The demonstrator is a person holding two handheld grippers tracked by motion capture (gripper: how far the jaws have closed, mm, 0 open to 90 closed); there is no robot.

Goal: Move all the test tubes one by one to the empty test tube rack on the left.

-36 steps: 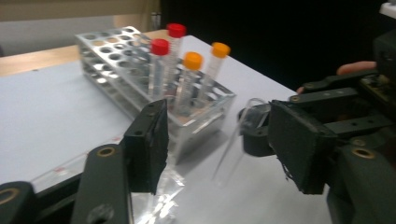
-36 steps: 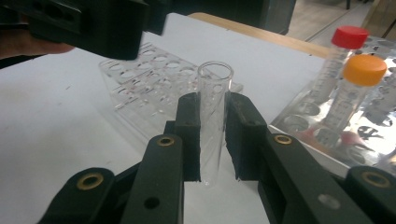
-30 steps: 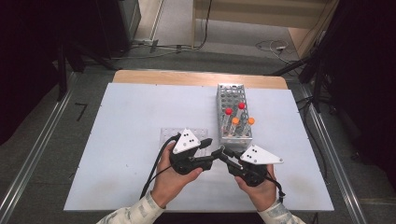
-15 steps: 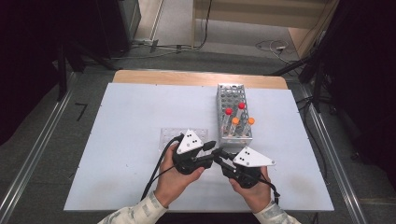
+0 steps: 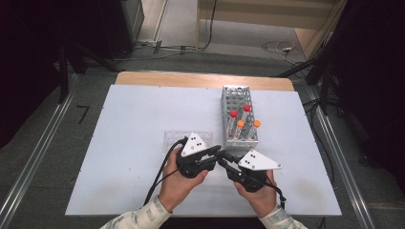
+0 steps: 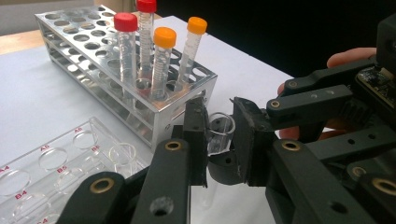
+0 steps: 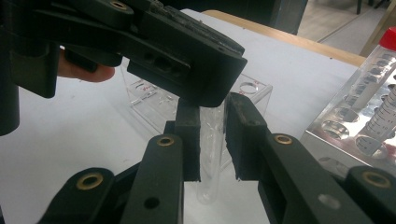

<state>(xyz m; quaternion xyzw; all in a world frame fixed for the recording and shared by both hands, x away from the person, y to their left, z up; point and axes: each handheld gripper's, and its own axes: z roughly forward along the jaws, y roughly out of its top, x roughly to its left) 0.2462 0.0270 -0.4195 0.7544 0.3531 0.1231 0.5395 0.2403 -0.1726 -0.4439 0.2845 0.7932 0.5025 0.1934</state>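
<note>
Low on the white table (image 5: 119,143), toward six o'clock in the high view, the two tools meet tip to tip over a clear tube. Furthest left lies the clear well plate (image 5: 174,141), at about eleven o'clock from the left gripper (image 5: 216,152). That left gripper has just been closing its jaws, and in its own view they now press on the open upper end of the clear tube (image 6: 219,133), with the tube's rim showing between the pads. Next comes the right gripper (image 5: 223,161), touching the left one at the tips; in the right gripper view its jaws clamp the same tube's body (image 7: 211,154), whose rounded bottom hangs below them, just above the table. At one o'clock from the tools stands the metal rack (image 5: 238,114), holding two red-capped tubes (image 5: 233,114) and two orange-capped tubes (image 5: 240,123) upright in its near end.
</note>
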